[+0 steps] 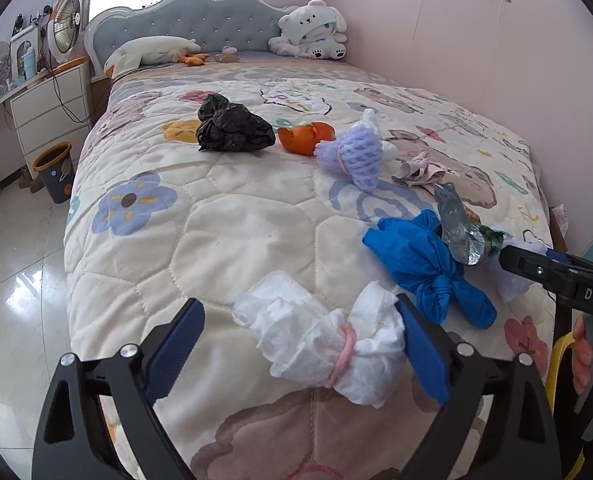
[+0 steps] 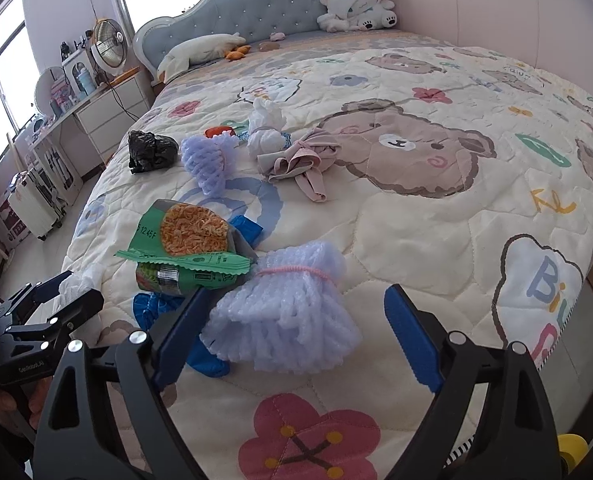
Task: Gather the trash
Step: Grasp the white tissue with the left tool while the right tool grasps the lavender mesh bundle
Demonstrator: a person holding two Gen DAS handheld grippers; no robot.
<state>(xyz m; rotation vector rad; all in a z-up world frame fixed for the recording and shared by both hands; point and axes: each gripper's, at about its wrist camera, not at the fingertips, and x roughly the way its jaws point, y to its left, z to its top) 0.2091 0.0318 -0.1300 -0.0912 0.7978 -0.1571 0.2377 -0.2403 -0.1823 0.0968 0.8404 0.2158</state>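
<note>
Both tongs gape, pressing nothing — the left tongs straddle a tied white tissue bundle, the right tongs a lilac foam net, both beside the blue glove on the bed. Pickup step; next, clench.

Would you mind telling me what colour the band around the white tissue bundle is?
Pink; the band around the white tissue bundle shows best in the left wrist view.

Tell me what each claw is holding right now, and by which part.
Nothing is held. The left claw stands open around the white tissue bundle on the quilt; the right claw stands open around the lavender foam net.
</note>
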